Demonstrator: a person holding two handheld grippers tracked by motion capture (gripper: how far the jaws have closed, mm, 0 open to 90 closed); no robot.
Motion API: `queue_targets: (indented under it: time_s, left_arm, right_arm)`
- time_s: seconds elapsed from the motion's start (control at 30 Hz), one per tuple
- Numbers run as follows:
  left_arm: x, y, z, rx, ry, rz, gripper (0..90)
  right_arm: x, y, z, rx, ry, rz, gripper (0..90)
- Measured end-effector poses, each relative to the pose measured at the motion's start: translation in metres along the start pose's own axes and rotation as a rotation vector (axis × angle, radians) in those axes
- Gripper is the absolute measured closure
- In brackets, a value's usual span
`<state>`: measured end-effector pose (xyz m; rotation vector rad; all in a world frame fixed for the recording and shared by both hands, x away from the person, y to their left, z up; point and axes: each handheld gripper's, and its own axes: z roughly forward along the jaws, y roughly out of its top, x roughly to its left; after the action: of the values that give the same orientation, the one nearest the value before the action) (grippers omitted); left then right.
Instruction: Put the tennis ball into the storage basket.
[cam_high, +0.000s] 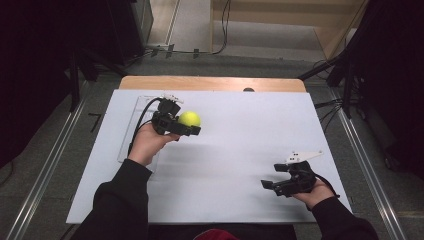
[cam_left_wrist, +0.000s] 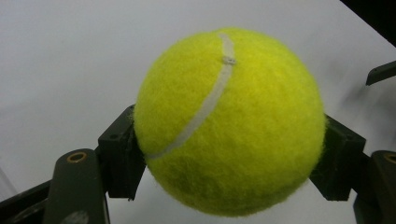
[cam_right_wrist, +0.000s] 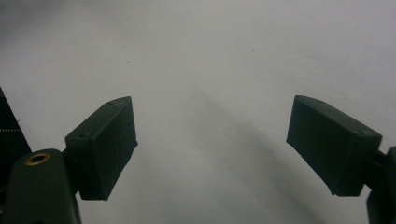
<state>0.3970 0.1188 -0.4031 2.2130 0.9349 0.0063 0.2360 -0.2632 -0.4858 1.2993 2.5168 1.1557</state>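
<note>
The left gripper (cam_high: 192, 125) squeezes the yellow tennis ball (cam_high: 190, 118) tight and holds it up over the white table (cam_high: 240, 130), while the right gripper (cam_high: 272, 184) waits wide open and empty, so next the ball probably needs a gentle putting down.

No text, label, brand, number or sign can be read on anything in the three views.
</note>
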Motion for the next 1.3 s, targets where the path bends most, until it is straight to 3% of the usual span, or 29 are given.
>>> queue_targets:
  time_s: [1.3]
  left_arm:
    - [0.032,-0.011,-0.026,-0.007,0.074,-0.065,26.0]
  right_arm:
    - [0.0,0.0,0.0,0.003,0.001,0.002,13.9]
